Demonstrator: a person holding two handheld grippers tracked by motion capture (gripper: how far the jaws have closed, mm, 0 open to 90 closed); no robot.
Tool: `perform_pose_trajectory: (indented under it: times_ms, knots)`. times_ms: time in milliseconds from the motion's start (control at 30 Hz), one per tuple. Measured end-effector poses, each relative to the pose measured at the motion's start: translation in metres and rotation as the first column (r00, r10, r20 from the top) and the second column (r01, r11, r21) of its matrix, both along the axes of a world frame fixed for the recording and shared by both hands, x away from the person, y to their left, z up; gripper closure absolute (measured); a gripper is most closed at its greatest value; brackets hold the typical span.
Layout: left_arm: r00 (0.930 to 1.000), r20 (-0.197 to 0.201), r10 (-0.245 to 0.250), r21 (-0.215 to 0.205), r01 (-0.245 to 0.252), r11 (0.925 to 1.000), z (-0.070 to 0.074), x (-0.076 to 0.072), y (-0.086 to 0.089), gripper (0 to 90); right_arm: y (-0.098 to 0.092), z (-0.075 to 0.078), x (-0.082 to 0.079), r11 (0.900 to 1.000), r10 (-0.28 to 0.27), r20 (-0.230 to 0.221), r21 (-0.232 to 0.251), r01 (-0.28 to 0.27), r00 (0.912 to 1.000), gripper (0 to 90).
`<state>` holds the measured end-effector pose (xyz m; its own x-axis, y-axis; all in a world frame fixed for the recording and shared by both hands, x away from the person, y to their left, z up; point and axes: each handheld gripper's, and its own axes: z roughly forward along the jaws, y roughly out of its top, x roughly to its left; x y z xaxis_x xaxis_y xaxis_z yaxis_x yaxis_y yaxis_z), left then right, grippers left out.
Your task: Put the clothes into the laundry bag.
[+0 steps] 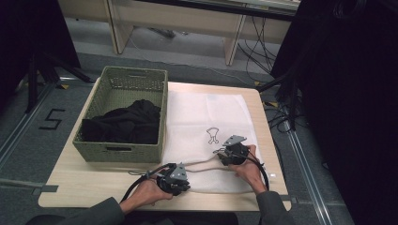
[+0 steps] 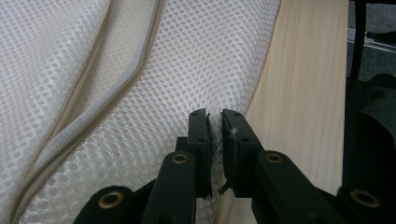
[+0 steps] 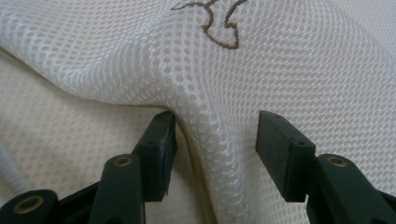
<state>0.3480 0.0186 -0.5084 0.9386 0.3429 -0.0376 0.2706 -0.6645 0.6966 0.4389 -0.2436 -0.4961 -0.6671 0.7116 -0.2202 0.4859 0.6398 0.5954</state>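
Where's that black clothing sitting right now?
In the high view the black clothing lies bundled inside the green woven basket on the table's left side, right beside the white mesh bag spread flat to its right.

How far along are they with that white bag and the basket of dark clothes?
Early on, it seems. Done: the white mesh laundry bag lies flat on the table. In hand: the left gripper pinches the bag's edge, while the right gripper sits open around a raised fold by the zipper. Left: the black clothes are all in the green woven basket; the job is presumably bagging them.
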Motion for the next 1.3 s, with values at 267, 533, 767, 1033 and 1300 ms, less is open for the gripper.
perform_pose_trajectory:
  times_ms: [267,533,767,1033,1300]
  knots:
    - [1.0000,-0.003,0.004,-0.001,-0.004,1.0000,0.000,0.000,0.000,81.2,0.007,0.009,0.007,0.999,-0.018,0.069,0.045,0.015,0.9975,51.1]
    - [0.9997,0.012,-0.022,0.043,0.021,0.9989,0.002,0.001,0.001,81.2,0.006,0.038,0.004,0.992,-0.009,0.174,0.126,-0.013,0.9847,79.4]
    - [0.9999,0.007,0.010,0.010,-0.010,0.9999,0.000,-0.001,-0.001,81.2,0.005,0.067,-0.002,0.982,-0.053,0.217,0.190,0.011,0.9747,82.5]
    - [0.9999,-0.011,-0.010,0.029,0.010,0.9995,0.004,0.002,-0.001,76.6,0.009,0.085,-0.003,0.977,-0.053,0.257,0.212,-0.003,0.9649,83.8]
    - [0.9982,-0.007,0.060,-0.089,-0.061,0.9942,0.026,0.002,0.002,51.8,0.013,0.085,-0.001,0.978,-0.052,0.263,0.208,-0.004,0.9633,84.3]
